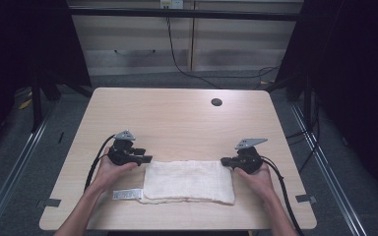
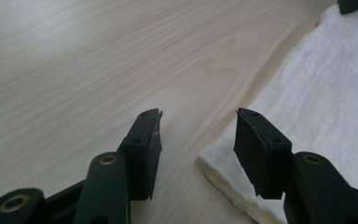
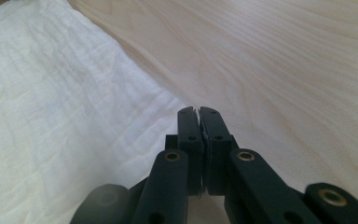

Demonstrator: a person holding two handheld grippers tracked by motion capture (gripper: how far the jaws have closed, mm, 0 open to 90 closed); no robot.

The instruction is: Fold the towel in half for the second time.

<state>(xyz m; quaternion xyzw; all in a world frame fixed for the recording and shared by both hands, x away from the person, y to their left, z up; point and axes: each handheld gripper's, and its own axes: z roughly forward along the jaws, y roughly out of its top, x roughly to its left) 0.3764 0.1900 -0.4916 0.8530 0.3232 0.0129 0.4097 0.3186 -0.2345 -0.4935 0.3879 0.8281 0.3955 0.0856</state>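
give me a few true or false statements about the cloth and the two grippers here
1. The white cloth lies folded flat on the table. True.
2. The left gripper has its jaws pressed shut. False: they stand apart, with a corner of the cloth between them.
3. The right gripper has its jaws closed together. True; whether any cloth is pinched between them cannot be told.
4. The cloth hangs over the far edge of the table. False: it lies near the person's edge.
5. A small label sticks out at the cloth's left end. True.
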